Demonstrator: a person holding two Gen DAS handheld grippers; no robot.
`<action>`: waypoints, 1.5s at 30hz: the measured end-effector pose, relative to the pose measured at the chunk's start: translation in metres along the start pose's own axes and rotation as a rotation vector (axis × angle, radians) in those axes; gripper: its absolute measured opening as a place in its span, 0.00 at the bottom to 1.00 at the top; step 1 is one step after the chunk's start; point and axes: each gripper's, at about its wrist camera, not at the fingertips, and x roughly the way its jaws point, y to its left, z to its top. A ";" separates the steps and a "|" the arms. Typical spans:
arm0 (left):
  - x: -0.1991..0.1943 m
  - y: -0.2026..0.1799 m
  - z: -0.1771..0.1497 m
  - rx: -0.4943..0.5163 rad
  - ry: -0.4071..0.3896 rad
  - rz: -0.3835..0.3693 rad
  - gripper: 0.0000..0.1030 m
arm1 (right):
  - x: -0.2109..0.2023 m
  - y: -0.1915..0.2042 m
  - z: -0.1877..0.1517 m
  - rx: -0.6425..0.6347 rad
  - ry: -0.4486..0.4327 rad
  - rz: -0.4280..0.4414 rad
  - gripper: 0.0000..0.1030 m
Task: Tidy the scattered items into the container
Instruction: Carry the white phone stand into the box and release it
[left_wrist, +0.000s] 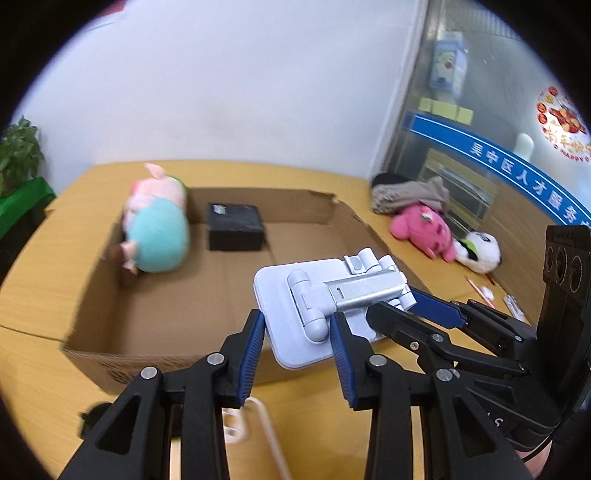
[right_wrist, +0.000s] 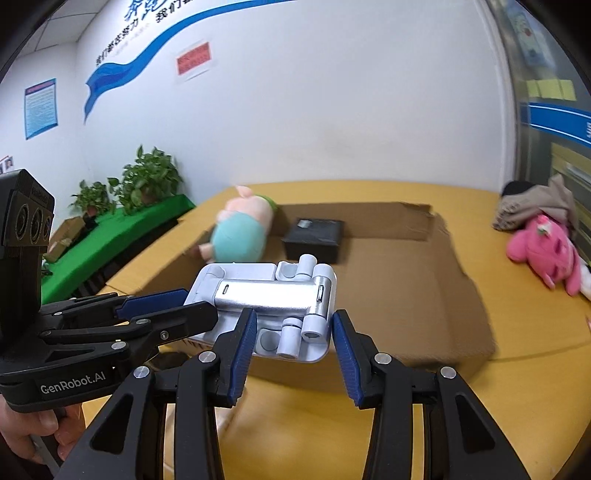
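A white folding phone stand (left_wrist: 295, 291) with a silver arm hangs in the air over the near wall of an open cardboard box (left_wrist: 325, 212). Both grippers hold it. My left gripper (left_wrist: 297, 339) clamps its near end between blue pads. My right gripper (left_wrist: 410, 306) reaches in from the right and pinches its other side. In the right wrist view the stand (right_wrist: 266, 295) sits between my right gripper's (right_wrist: 293, 343) fingers, with the left gripper (right_wrist: 192, 304) on its left edge. Inside the box lie a pig plush in teal (left_wrist: 159, 229) and a small black box (left_wrist: 234, 227).
On the yellow table right of the box lie a pink plush (left_wrist: 421, 229), a white plush (left_wrist: 480, 251), a grey cloth bundle (left_wrist: 410, 192) and pens (left_wrist: 480, 291). A white power strip with cable (left_wrist: 236, 424) lies below my left gripper. Potted plants (right_wrist: 147, 181) stand at far left.
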 end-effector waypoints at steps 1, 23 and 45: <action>-0.001 0.006 0.003 0.000 -0.003 0.012 0.34 | 0.005 0.005 0.004 -0.002 -0.003 0.010 0.44; 0.073 0.136 0.020 -0.084 0.189 0.120 0.33 | 0.167 0.047 0.018 0.119 0.195 0.119 0.44; 0.016 0.113 0.026 0.014 0.061 0.264 0.57 | 0.137 0.038 0.016 0.148 0.224 0.116 0.94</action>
